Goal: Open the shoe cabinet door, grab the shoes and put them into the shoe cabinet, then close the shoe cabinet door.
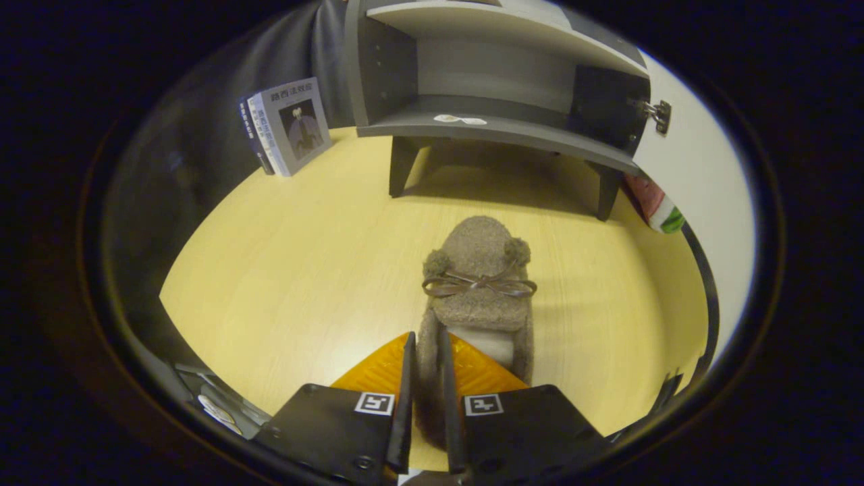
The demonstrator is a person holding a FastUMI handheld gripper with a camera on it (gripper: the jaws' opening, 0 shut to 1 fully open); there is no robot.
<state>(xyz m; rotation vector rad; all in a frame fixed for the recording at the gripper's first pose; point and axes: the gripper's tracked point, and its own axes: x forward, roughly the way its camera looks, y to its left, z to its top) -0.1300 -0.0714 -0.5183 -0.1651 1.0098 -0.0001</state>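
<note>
Gripper (426,358) clamped on slipper's (478,283) heel wall, toe pointing toward open shoe cabinet (499,128)

My camera riding on the tool (425,378), looking forward and down along its fingers, low and close over the bench (283,270), slipper (478,270) right ahead, open shoe cabinet (499,88) facing me beyond

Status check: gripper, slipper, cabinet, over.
Gripper shut on the slipper's side wall. Slipper toe points at the cabinet, door open, lower shelf bare but for a small sticker. Nothing on the floor between.
</note>
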